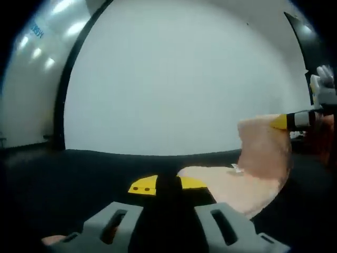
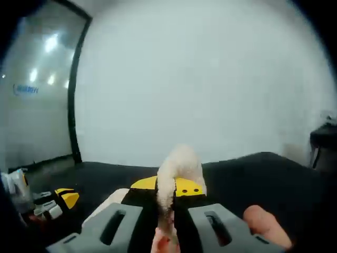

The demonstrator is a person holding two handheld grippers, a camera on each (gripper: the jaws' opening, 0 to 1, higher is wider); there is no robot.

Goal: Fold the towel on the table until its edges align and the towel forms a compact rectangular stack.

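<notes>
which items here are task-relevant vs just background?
In the job:
- pale peach fluffy towel, one corner lifted
- right hand-held gripper, shut on the towel
- left hand-held gripper, jaws closed, towel beside them
- black table

Lying about:
- white wall panel
- black vertical post
- grey glass wall with light reflections
</notes>
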